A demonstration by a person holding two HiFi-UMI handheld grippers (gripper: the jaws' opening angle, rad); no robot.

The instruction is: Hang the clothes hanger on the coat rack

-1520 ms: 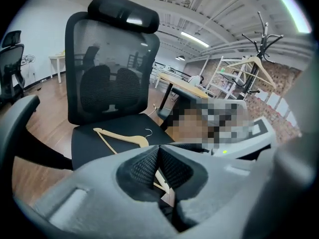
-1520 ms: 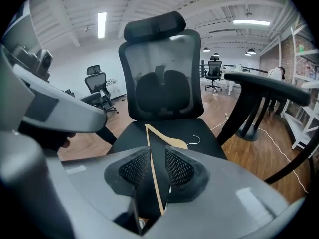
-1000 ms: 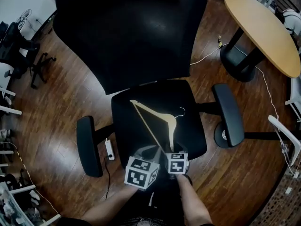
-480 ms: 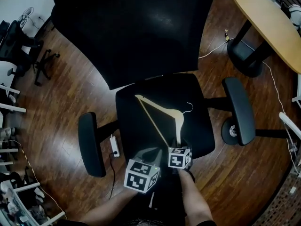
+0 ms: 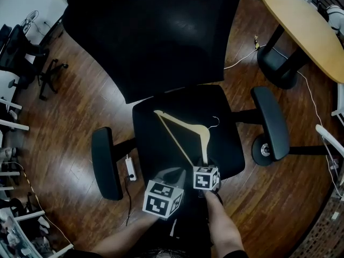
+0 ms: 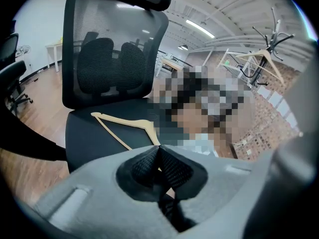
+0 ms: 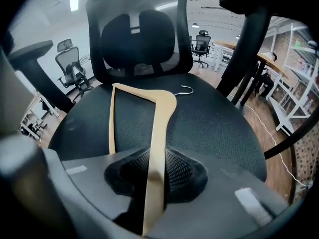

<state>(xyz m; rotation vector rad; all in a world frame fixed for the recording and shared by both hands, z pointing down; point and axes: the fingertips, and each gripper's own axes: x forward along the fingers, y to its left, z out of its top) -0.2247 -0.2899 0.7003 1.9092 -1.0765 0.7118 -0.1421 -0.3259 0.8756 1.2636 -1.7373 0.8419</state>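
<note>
Diagonally lies hanger [image 7: 163, 106], hook [image 7: 187, 86] probably toward armrest [image 5: 270, 122].

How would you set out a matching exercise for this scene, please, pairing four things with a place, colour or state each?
Things:
1. wooden hanger
2. left gripper
3. power strip
4. round table

Places and states:
A. jaws together
B. lying on the office chair seat
C. tan top on a black pedestal
D. white, on the floor beside the seat

Pairs: 1-B, 2-A, 3-D, 4-C.
</note>
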